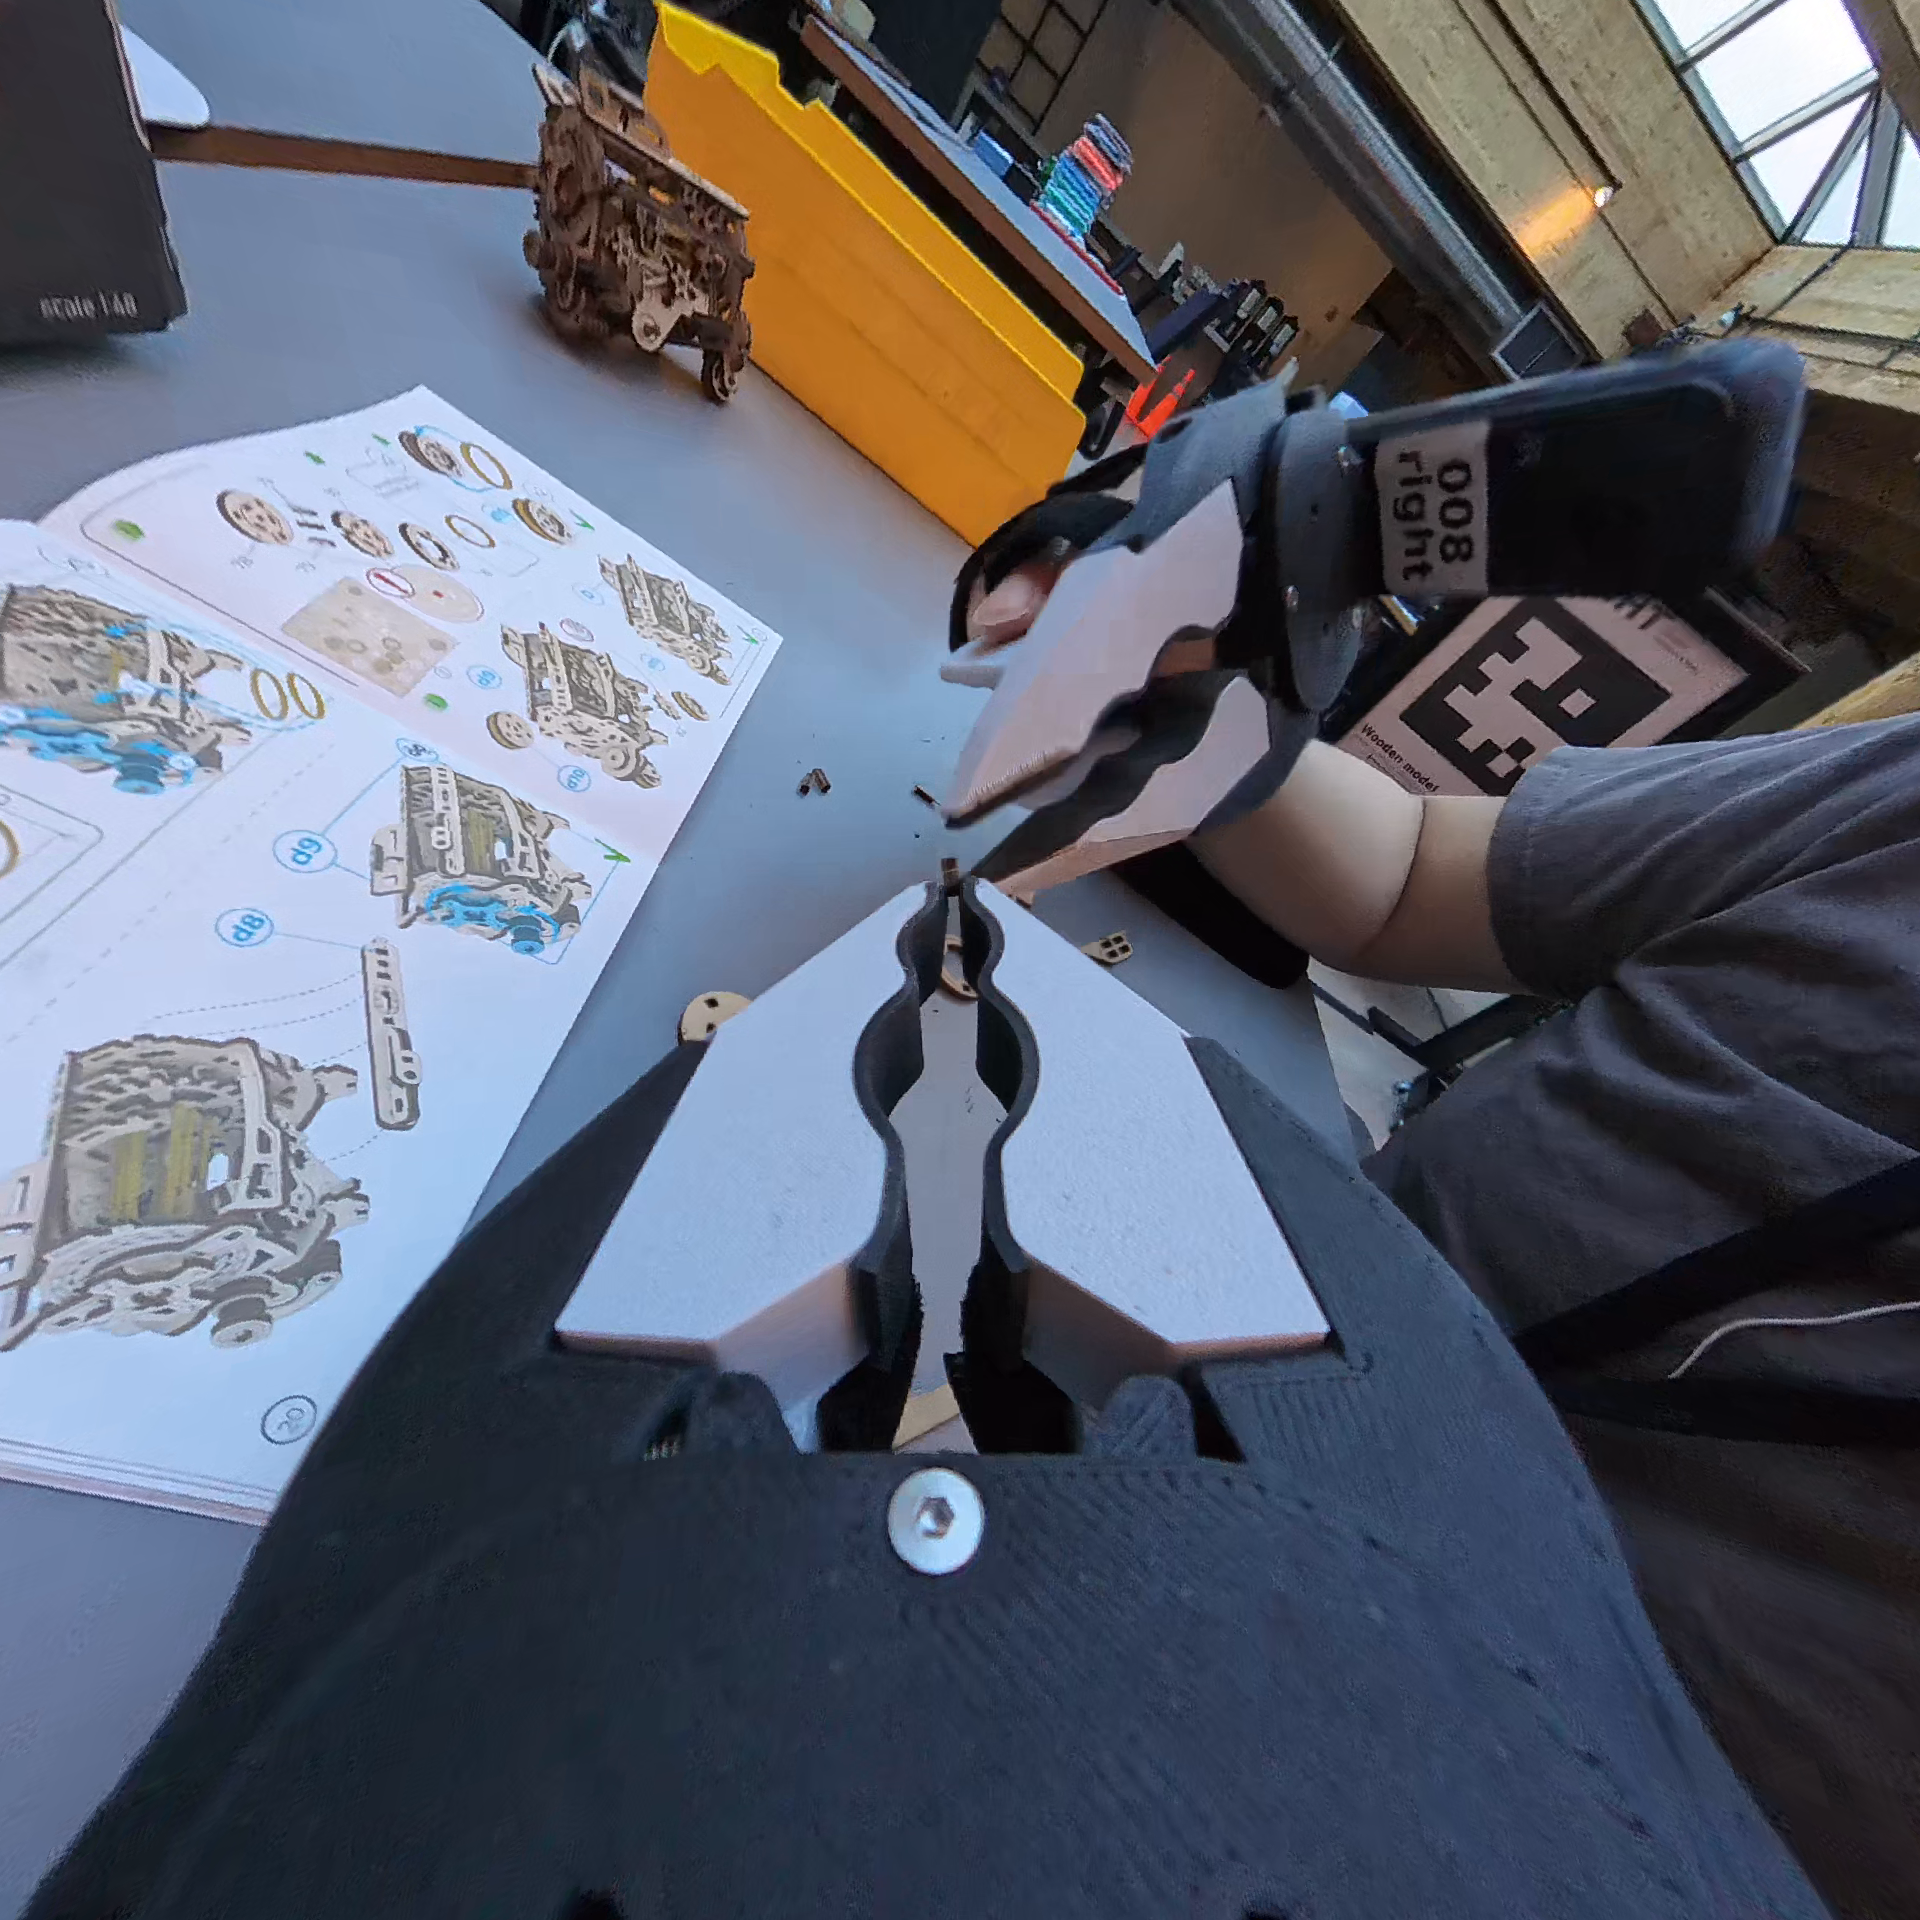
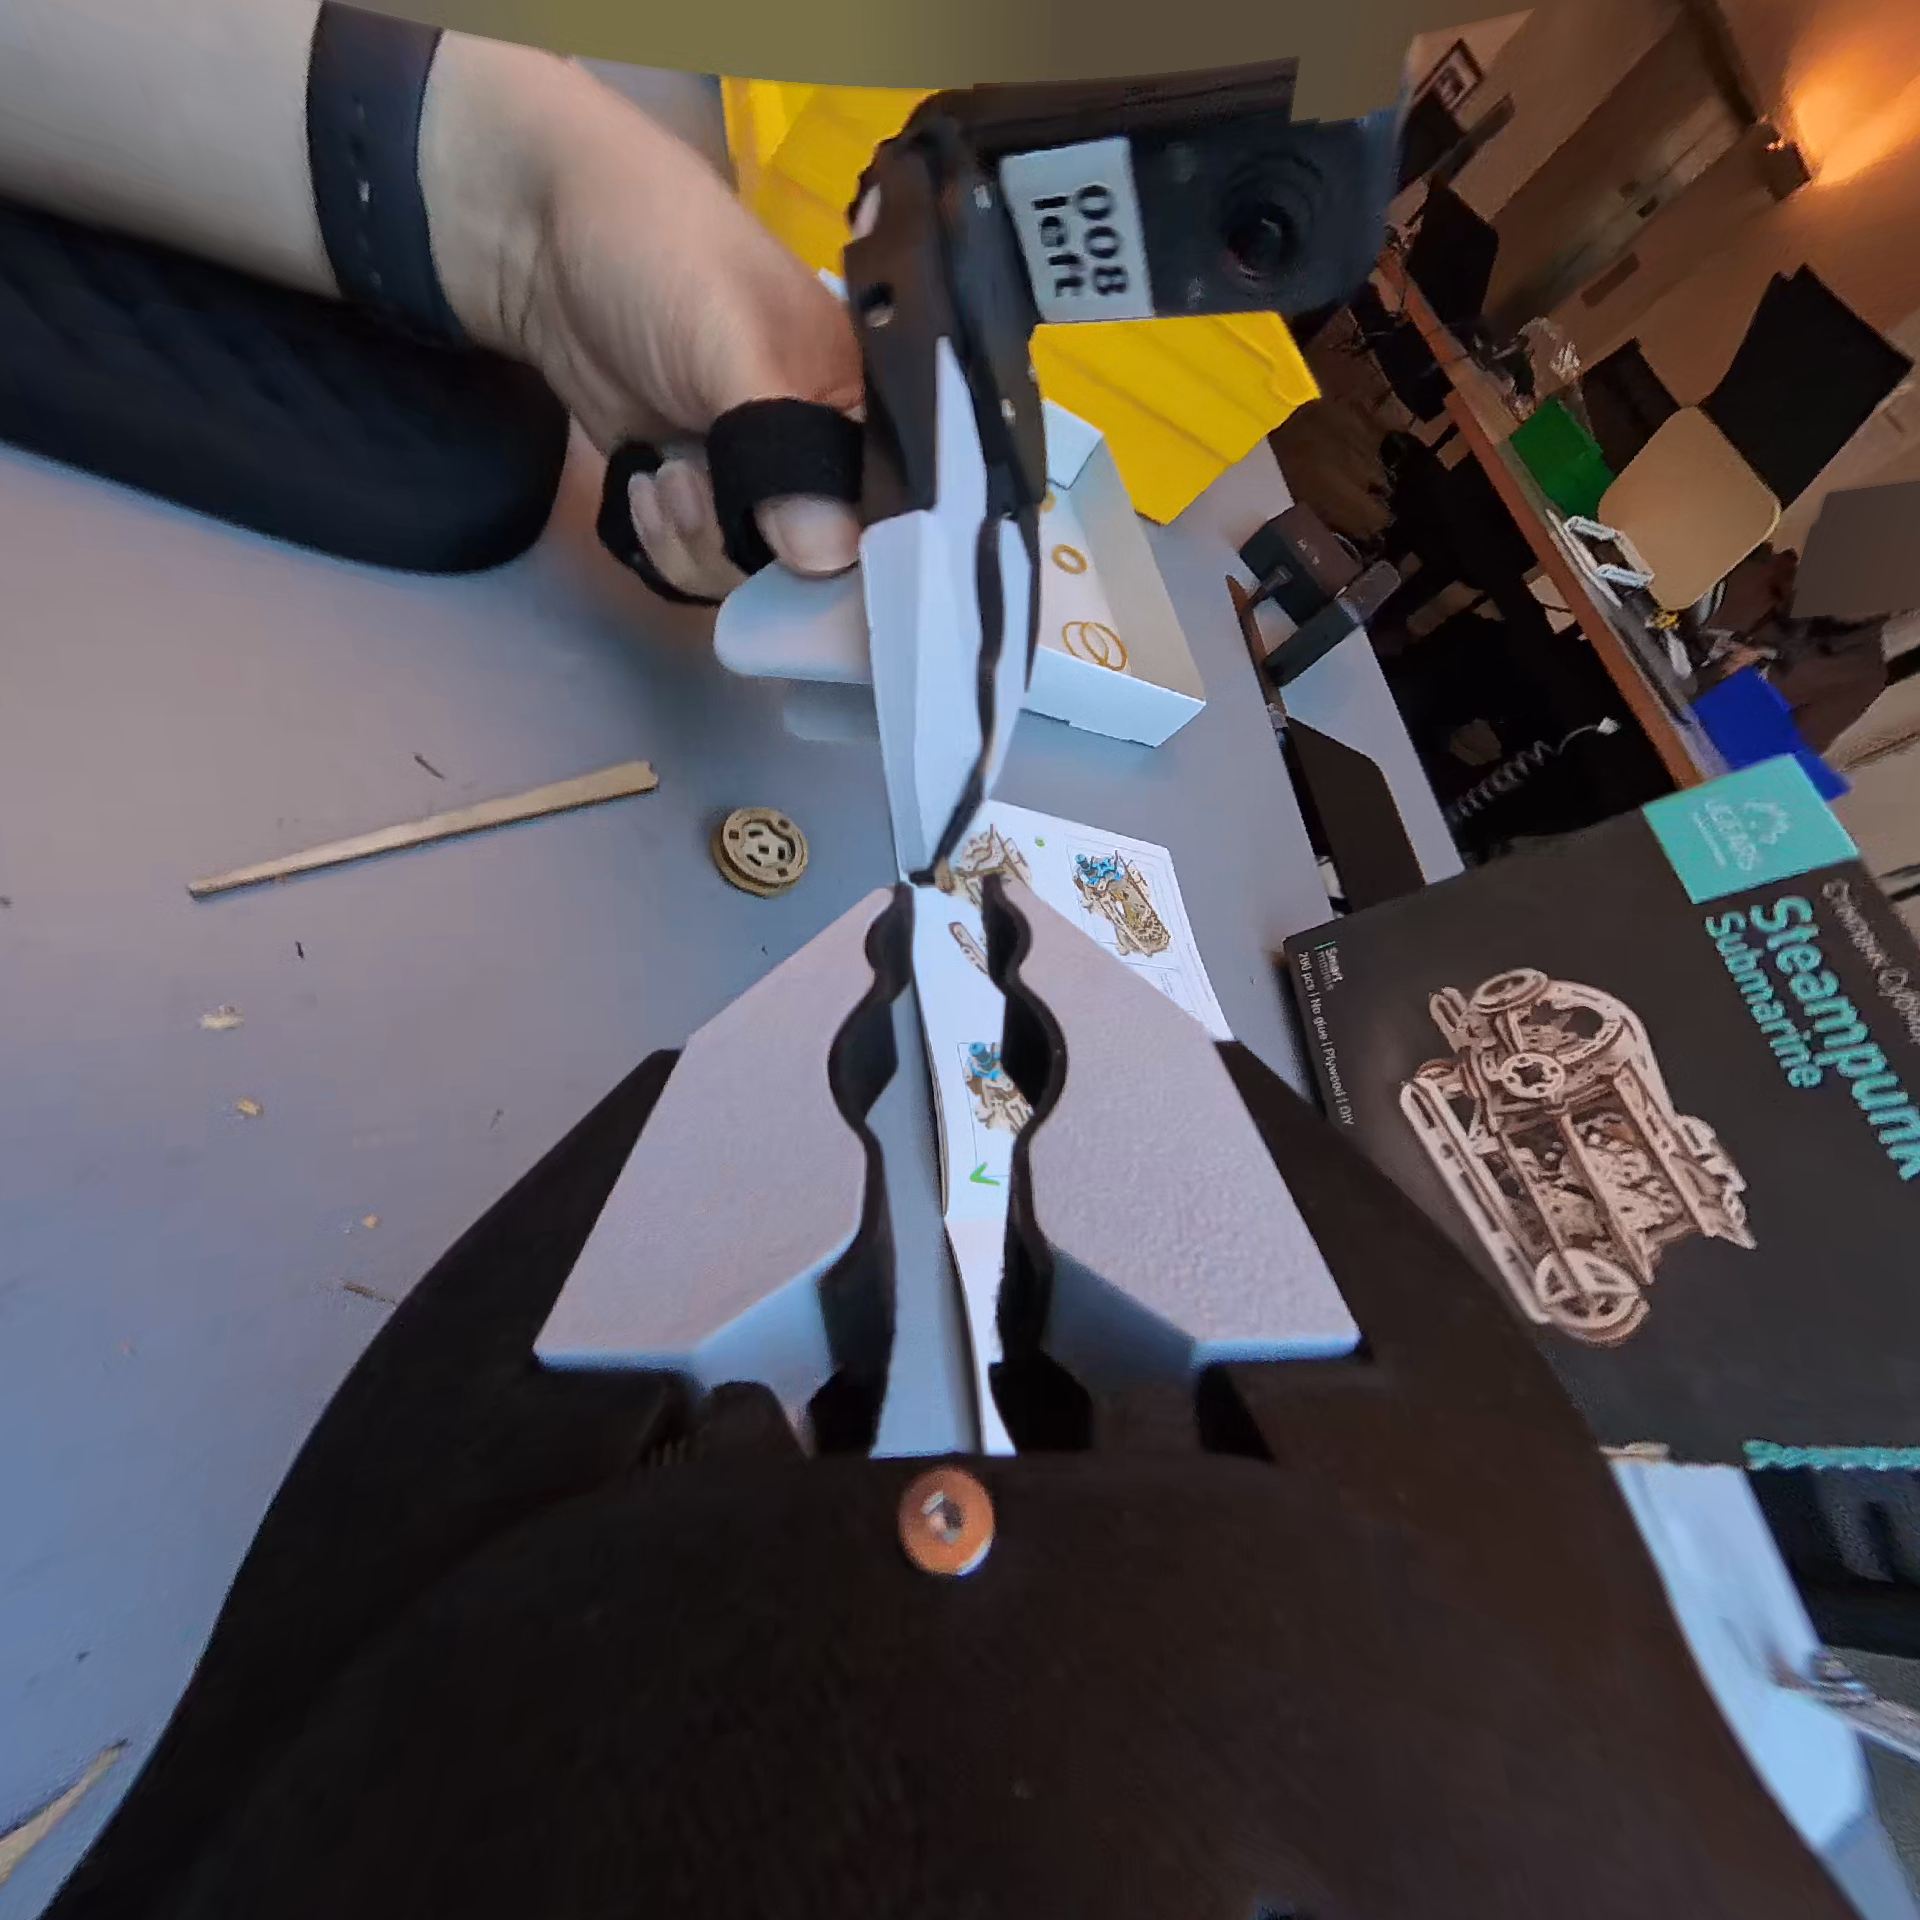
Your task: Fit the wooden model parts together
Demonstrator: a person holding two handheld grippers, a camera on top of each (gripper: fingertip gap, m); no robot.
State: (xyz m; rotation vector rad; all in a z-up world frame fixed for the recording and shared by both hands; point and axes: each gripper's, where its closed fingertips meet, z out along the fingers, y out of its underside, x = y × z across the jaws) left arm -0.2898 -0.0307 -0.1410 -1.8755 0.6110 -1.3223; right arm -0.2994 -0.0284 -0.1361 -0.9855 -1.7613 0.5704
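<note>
My left gripper point(image 1: 953, 888) is shut on a tiny dark wooden pin point(image 1: 949, 869) that sticks out of its tips, held above the grey table point(image 1: 790, 540). My right gripper point(image 1: 966, 844) comes in from the right, with its tips right at the pin. In the right wrist view my right gripper point(image 2: 943, 894) stands a narrow gap open with nothing between its fingers. The left gripper point(image 2: 923, 875) comes down from above and meets its left fingertip. The part-built wooden model point(image 1: 639, 239) stands at the far side of the table.
The open instruction booklet point(image 1: 364, 779) lies on the left. Loose pins point(image 1: 814, 781), a wooden disc point(image 1: 712, 1013), a gear wheel point(image 2: 762, 852) and a wood strip point(image 2: 416, 826) lie on the table. A yellow bin point(image 1: 883, 291), a black kit box point(image 2: 1610, 1143) and a white tray point(image 2: 1122, 696) with rings stand around.
</note>
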